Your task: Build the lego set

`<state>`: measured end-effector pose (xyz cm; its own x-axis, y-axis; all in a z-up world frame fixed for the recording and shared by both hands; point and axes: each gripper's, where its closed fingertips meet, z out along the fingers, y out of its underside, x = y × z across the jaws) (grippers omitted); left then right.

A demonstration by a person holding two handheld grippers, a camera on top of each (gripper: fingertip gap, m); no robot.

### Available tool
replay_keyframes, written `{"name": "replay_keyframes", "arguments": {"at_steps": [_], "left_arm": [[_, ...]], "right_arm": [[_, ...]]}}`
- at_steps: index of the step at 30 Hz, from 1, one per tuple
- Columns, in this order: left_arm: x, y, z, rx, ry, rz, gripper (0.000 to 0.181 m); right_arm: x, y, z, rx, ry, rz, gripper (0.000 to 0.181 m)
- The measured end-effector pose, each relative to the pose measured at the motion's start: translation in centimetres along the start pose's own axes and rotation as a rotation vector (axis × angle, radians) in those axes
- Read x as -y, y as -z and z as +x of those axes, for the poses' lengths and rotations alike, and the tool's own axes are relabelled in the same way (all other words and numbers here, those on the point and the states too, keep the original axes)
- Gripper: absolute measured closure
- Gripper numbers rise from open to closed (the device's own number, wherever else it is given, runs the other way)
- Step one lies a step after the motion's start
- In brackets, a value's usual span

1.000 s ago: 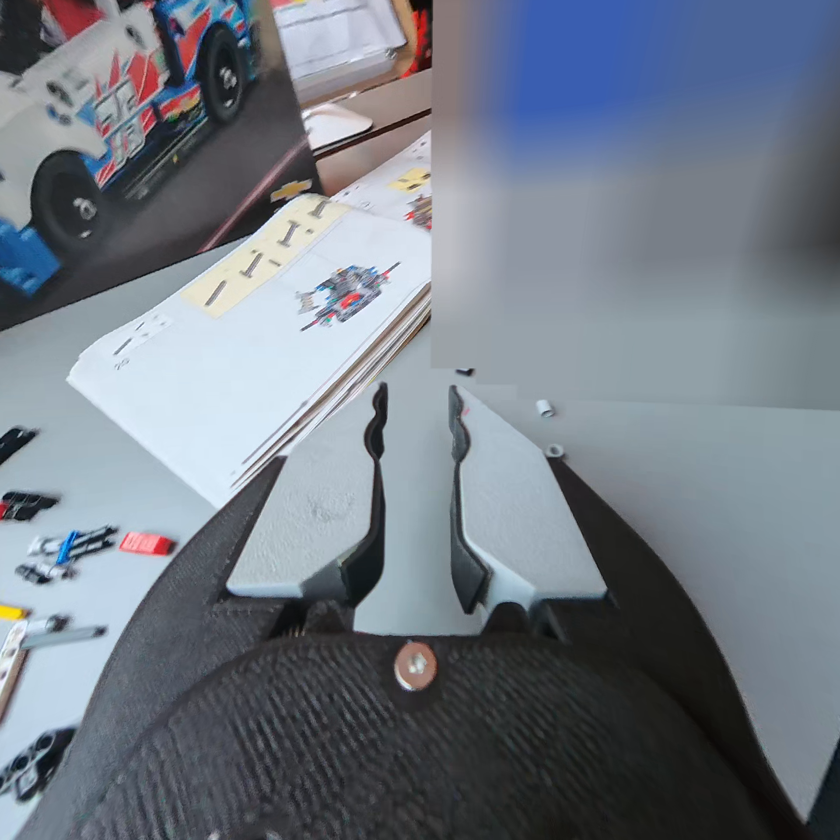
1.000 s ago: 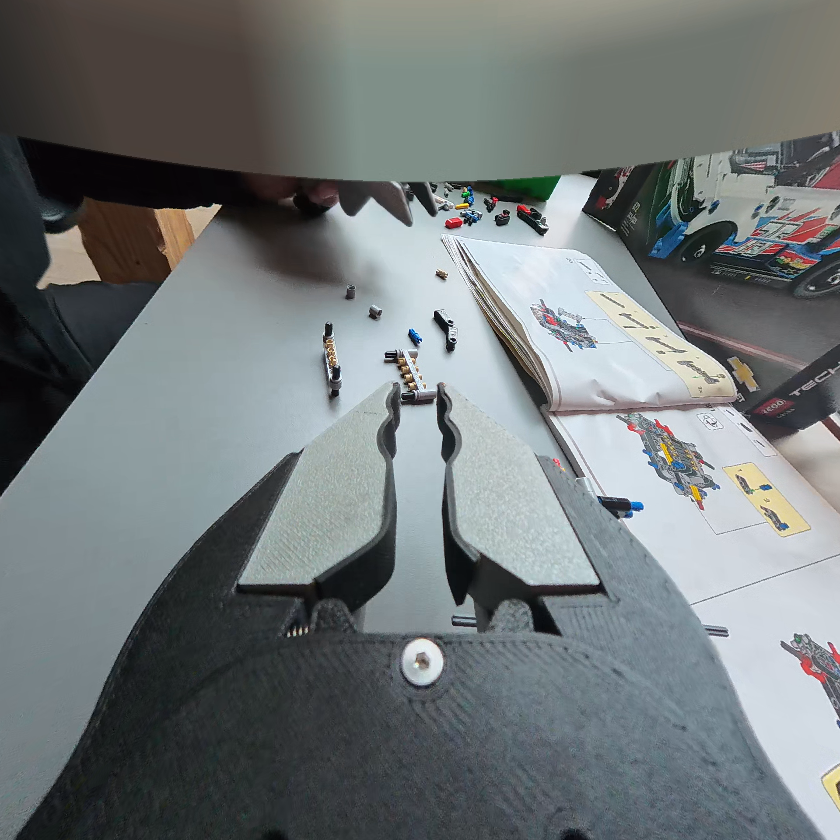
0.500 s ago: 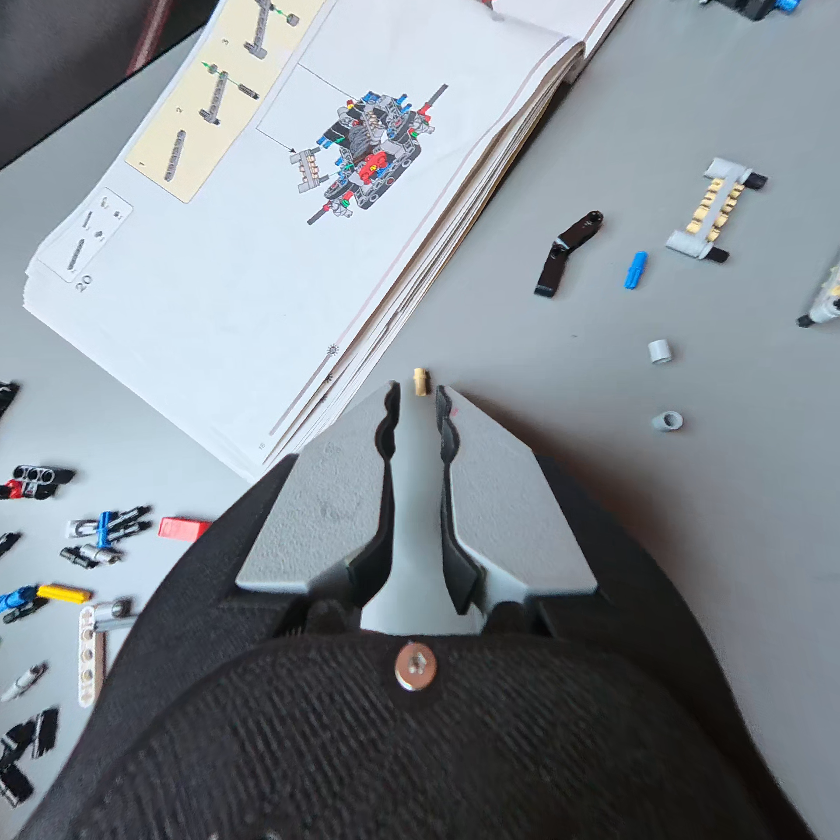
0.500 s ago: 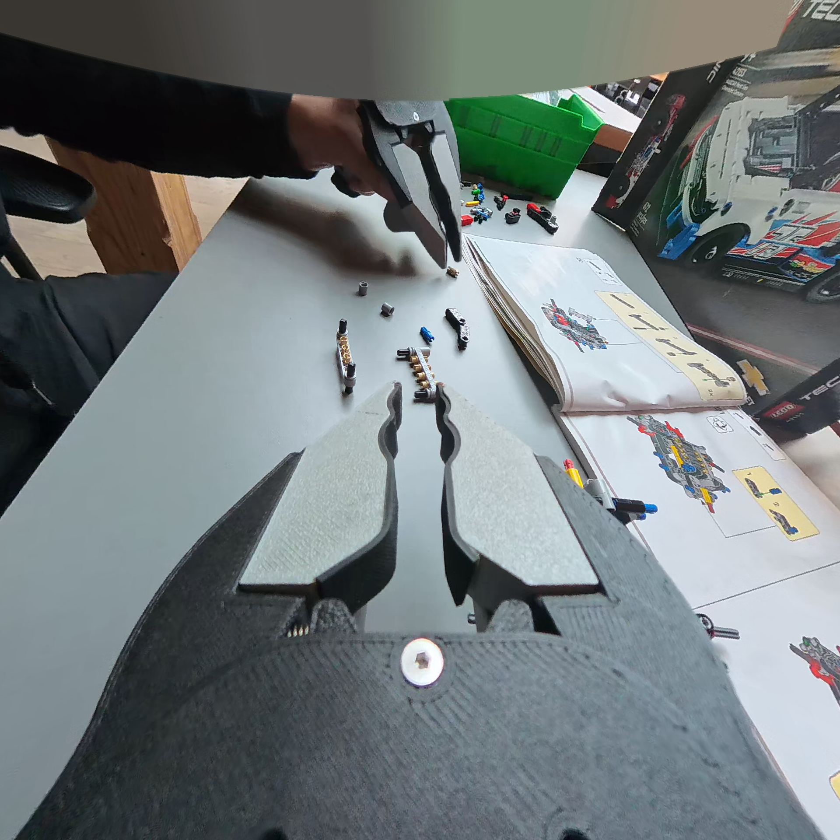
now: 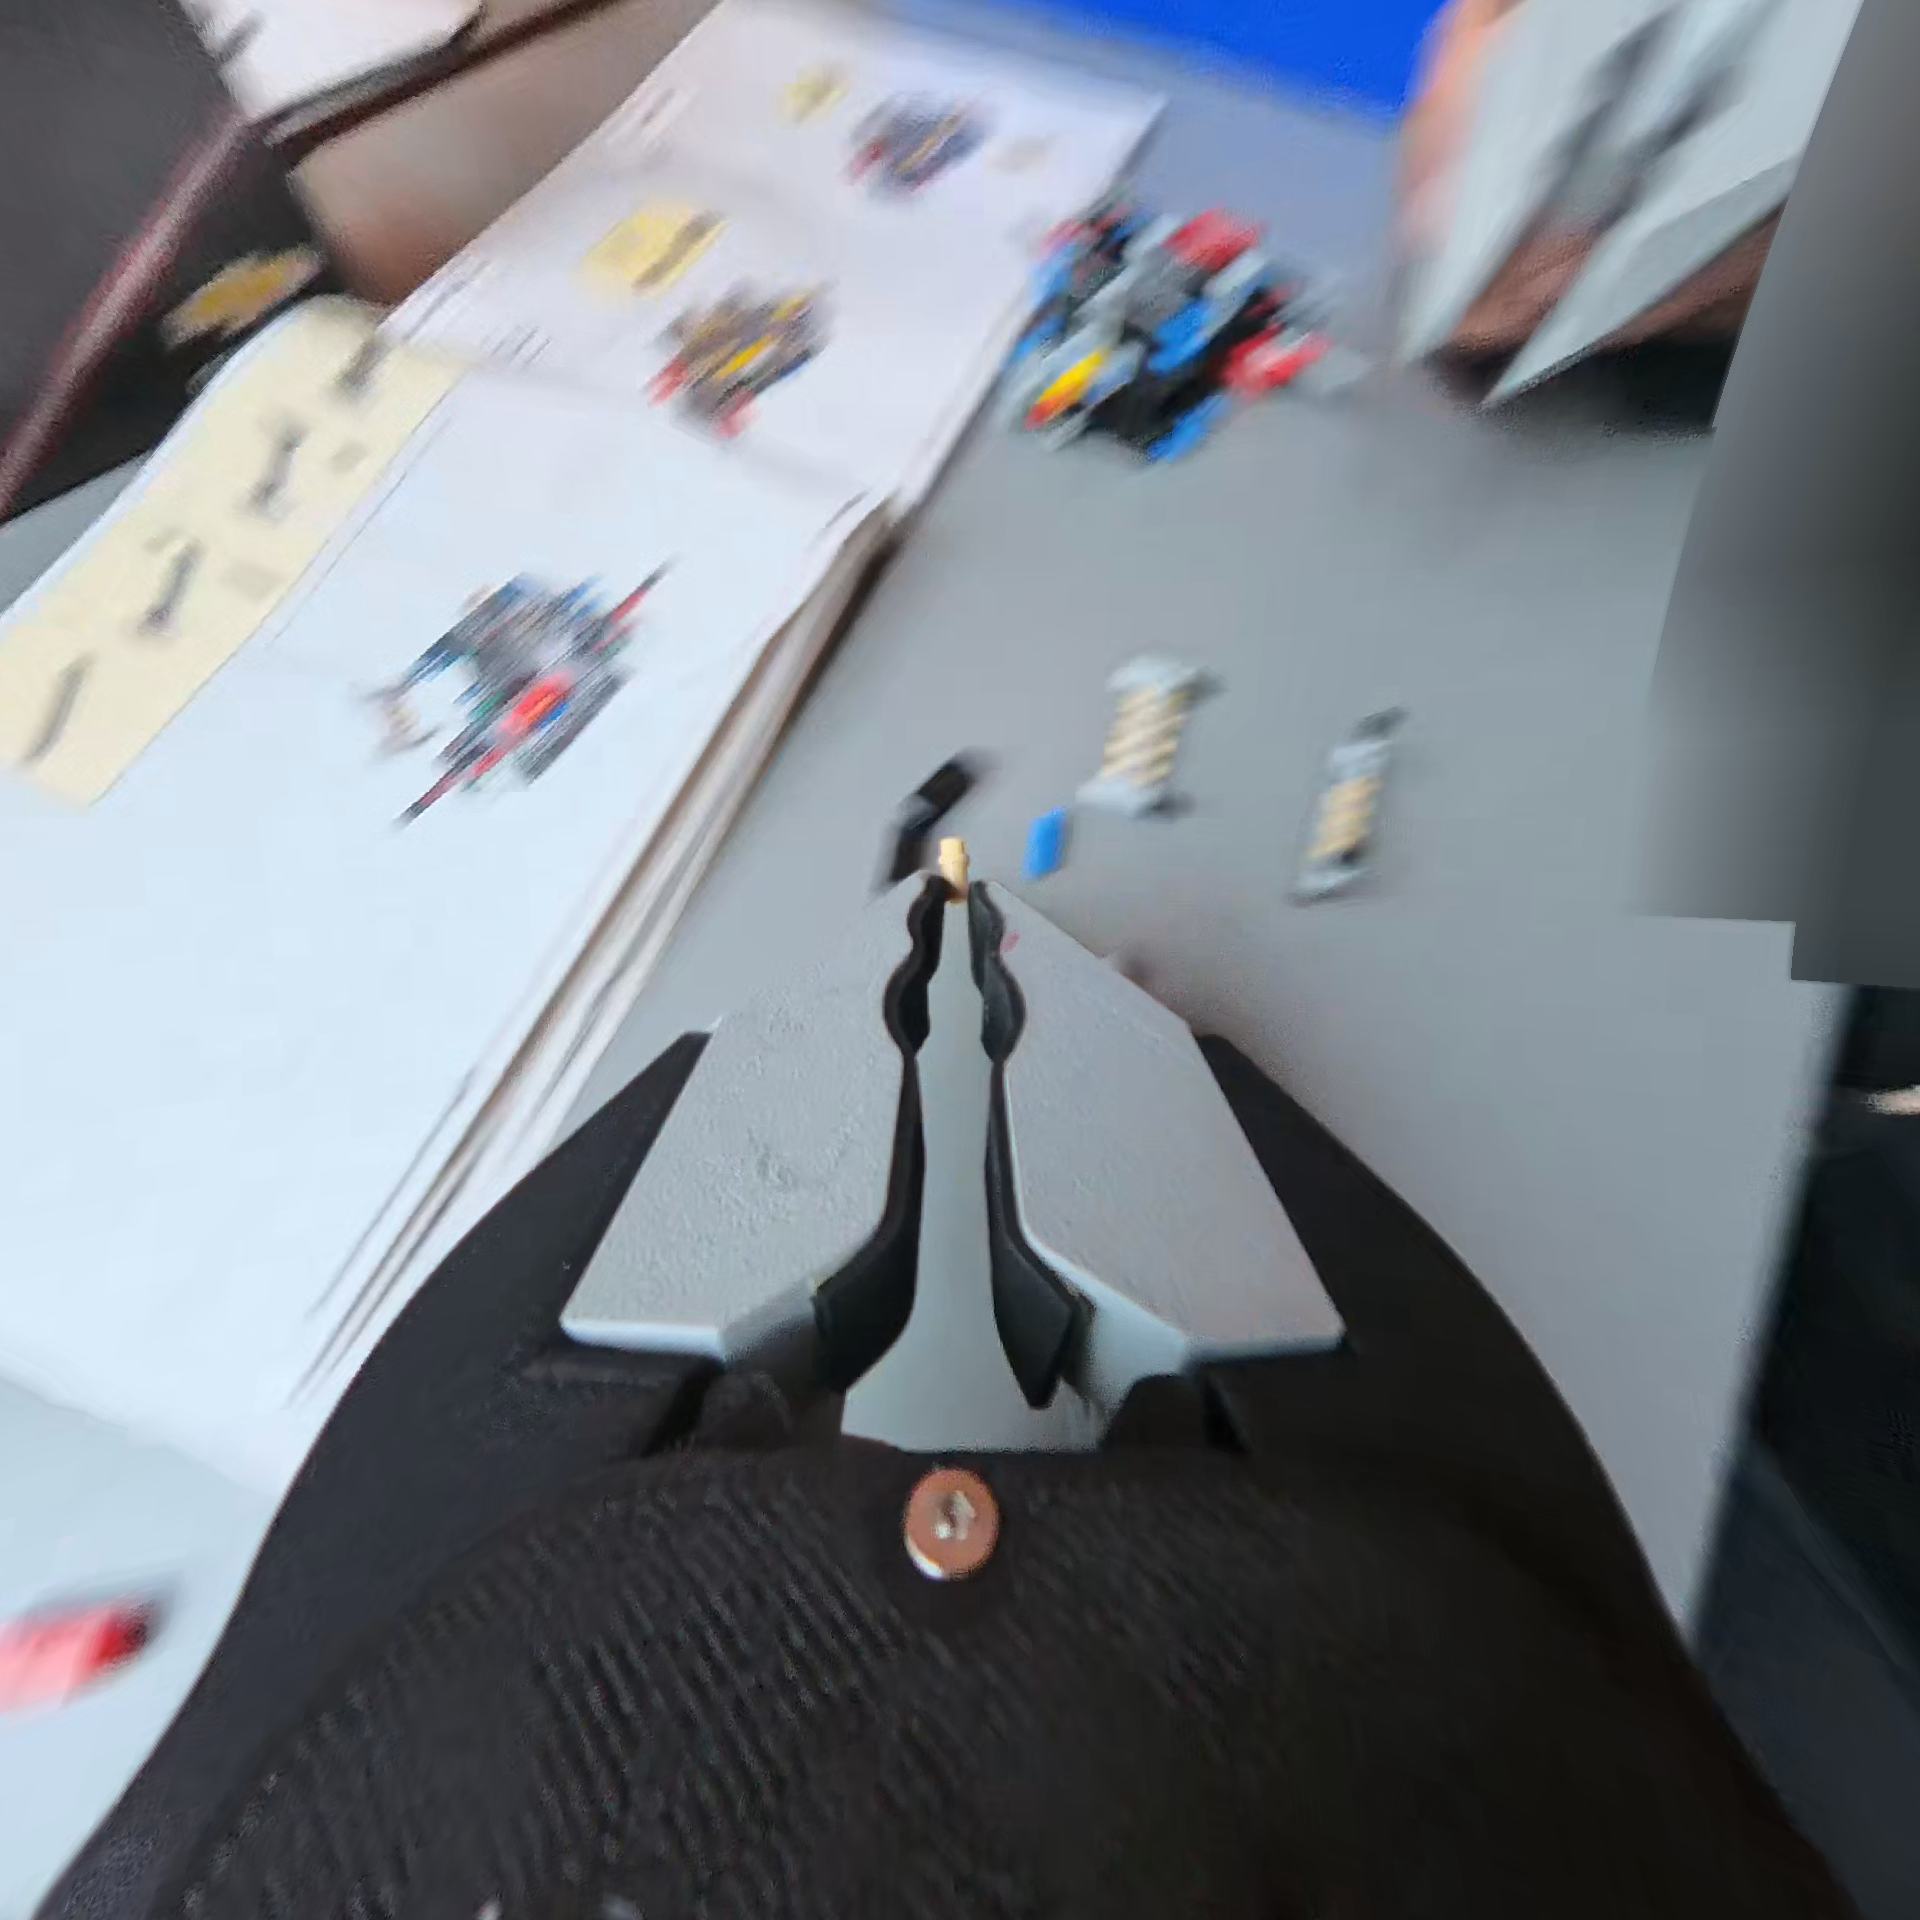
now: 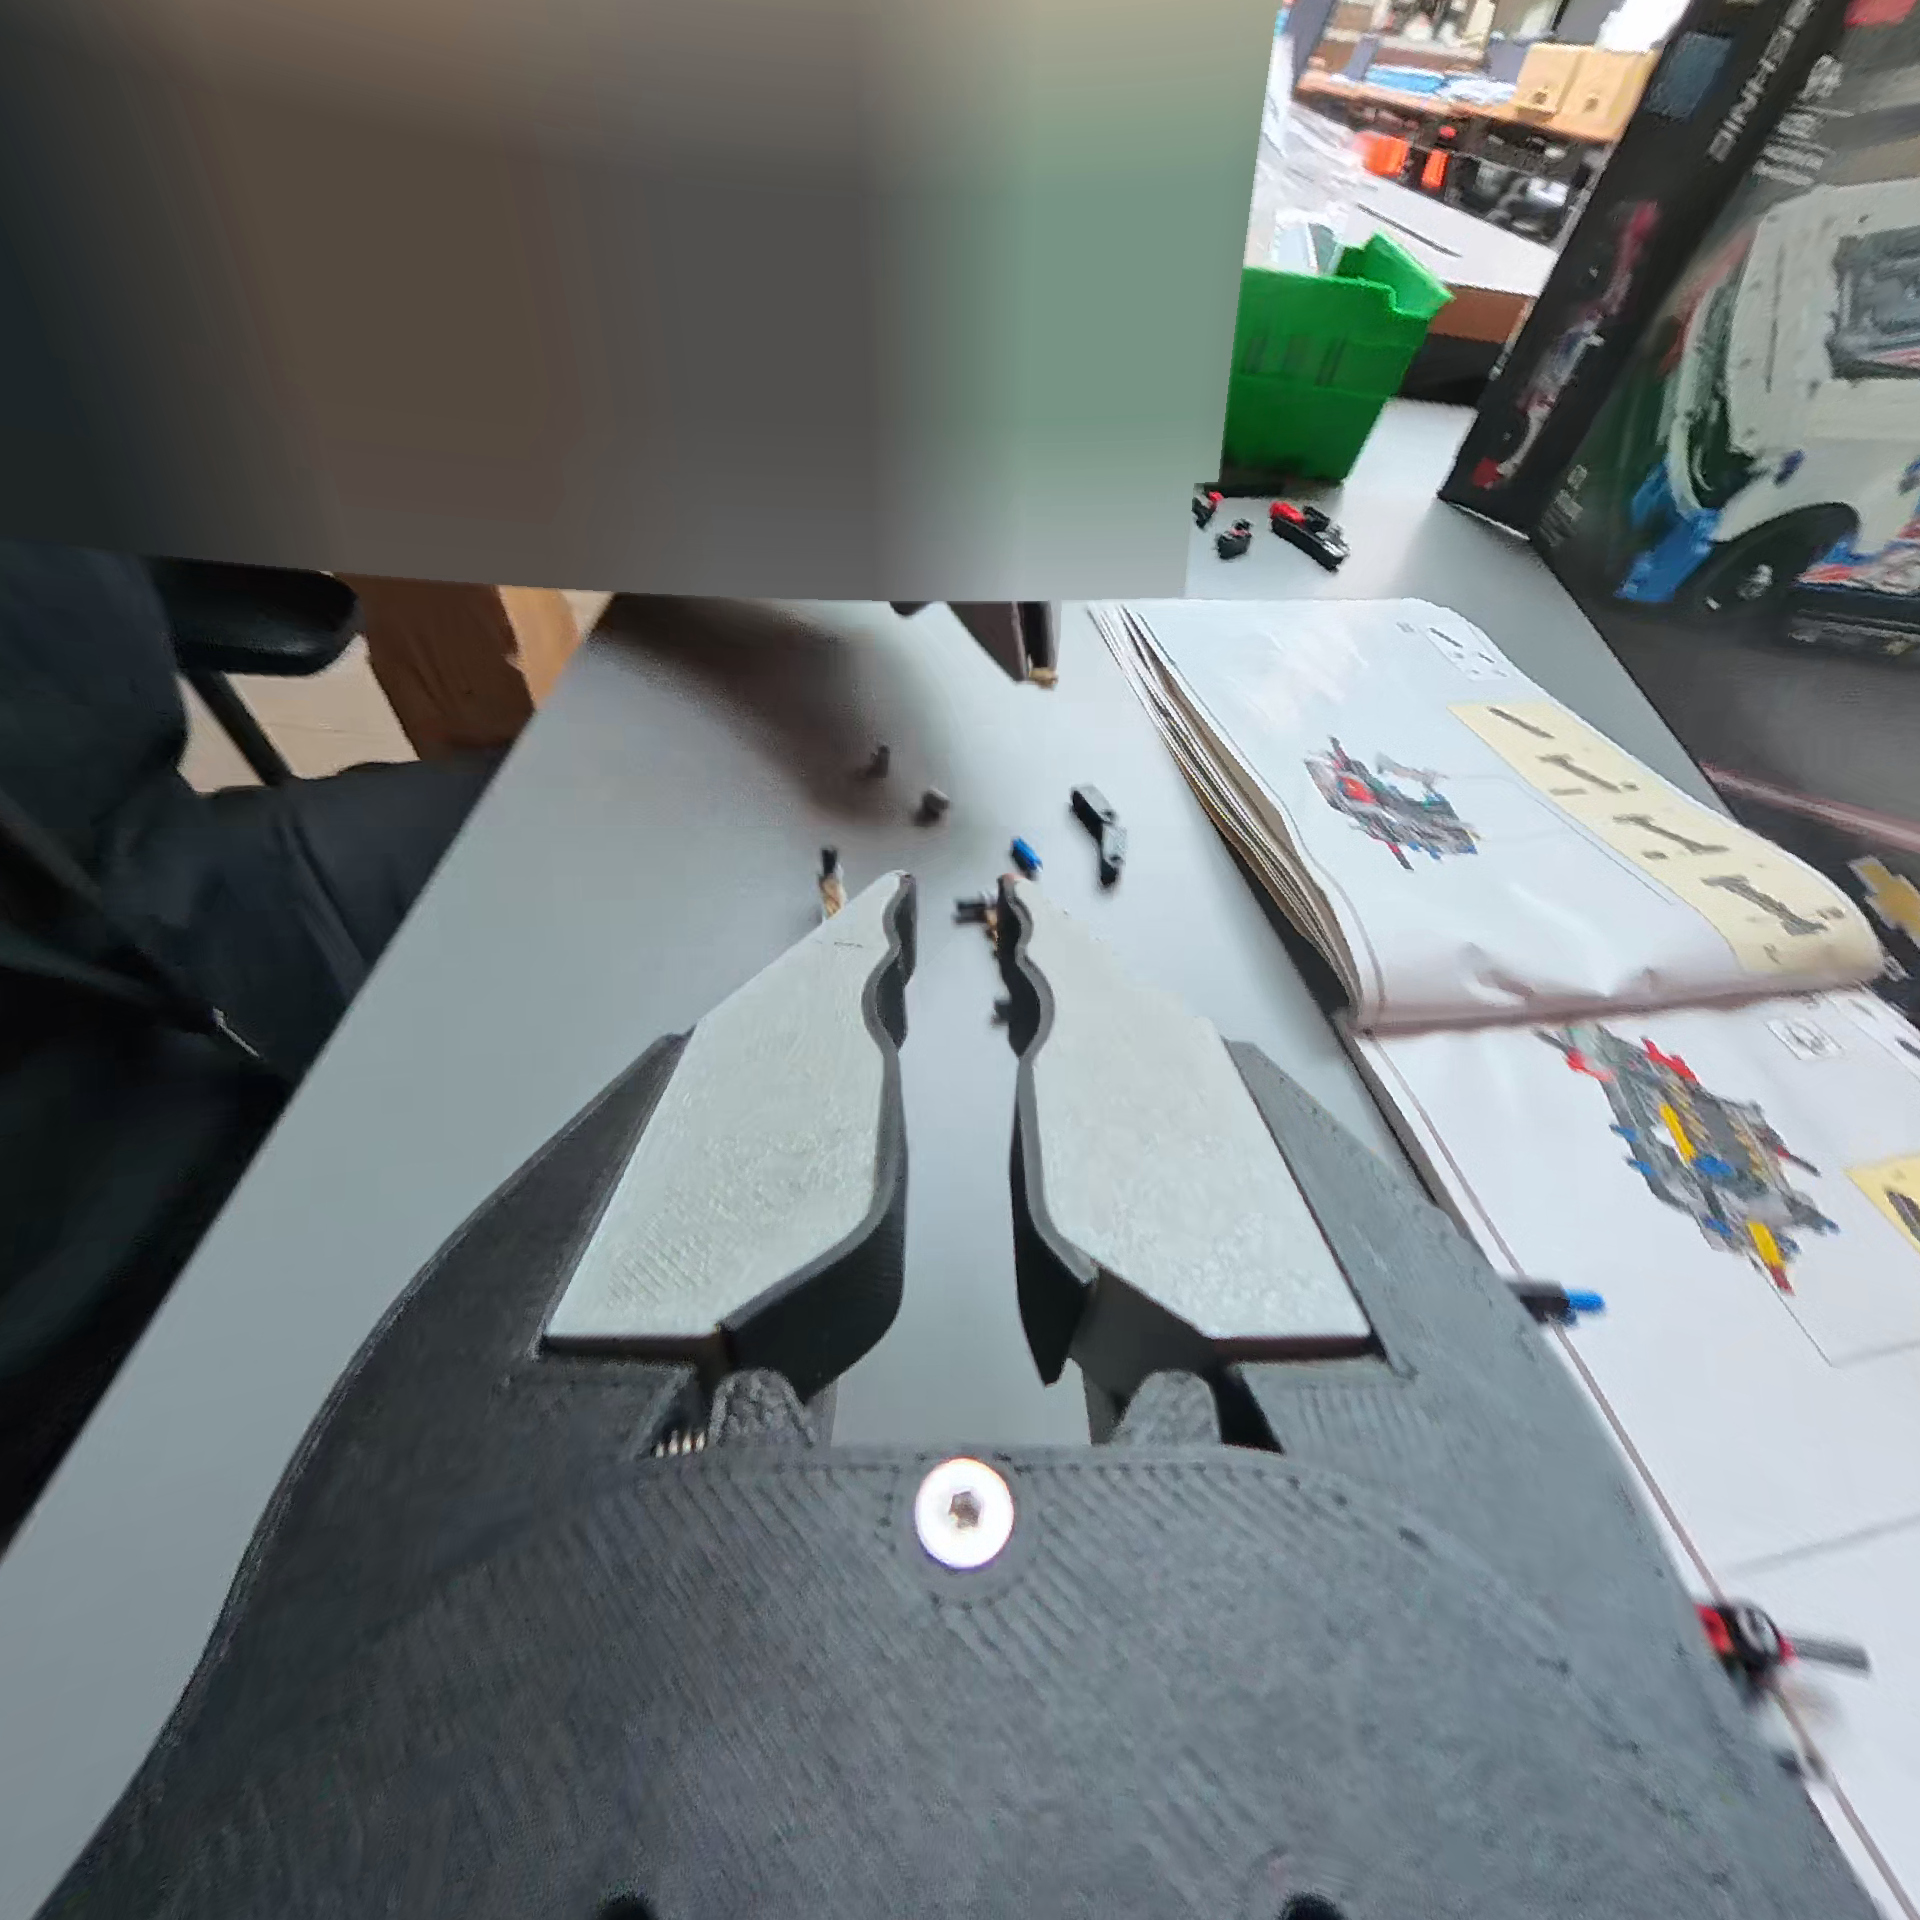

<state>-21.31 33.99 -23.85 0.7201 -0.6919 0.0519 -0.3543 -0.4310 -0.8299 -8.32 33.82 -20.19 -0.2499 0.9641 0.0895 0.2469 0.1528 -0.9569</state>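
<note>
Surface: grey table (image 6: pixel 644 1039), instruction booklet (image 6: pixel 1455 883) spread along its right edge.
Left gripper (image 5: pixel 953 902): clenched on a tan pin (image 5: pixel 952 860), pinched at the very tips, off the table.
Right gripper (image 6: pixel 954 894): released, nothing held.
Handling: pin judged light, rigid, slippery; best gripped mid-shaft.

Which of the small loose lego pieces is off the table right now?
The tiny tan pin, pinched at the tips of the left hand-held gripper. The blue pin and black bent piece lie loose on the grey table.
</note>
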Motion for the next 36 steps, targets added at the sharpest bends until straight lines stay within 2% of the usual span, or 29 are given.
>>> {"name": "replay_keyframes", "arguments": {"at_steps": [1,6,11,17,25,36], "left_arm": [[1.3,-0.1,2.1,-0.094,-0.003,0.048,0.180],[4.2,-0.5,9.3,-0.417,-0.047,0.167,0.180],[5.2,0.2,12.5,-0.604,0.013,0.241,0.179],[4.9,0.3,13.6,-0.657,0.015,0.237,0.179],[4.8,0.3,13.9,-0.695,0.028,0.236,0.179],[4.6,0.0,14.2,-0.725,0.027,0.229,0.179]], "right_arm": [[0.8,-0.3,-0.5,0.031,0.004,0.010,0.167],[3.1,-1.9,-3.7,0.130,0.153,-0.006,0.168],[2.8,-2.9,-5.6,0.073,0.383,-0.064,0.172],[3.9,-2.9,-6.3,0.067,0.429,-0.039,0.174],[3.3,-2.9,-7.2,0.131,0.441,-0.042,0.172],[2.7,-3.3,-7.1,0.110,0.454,-0.062,0.180]]}}
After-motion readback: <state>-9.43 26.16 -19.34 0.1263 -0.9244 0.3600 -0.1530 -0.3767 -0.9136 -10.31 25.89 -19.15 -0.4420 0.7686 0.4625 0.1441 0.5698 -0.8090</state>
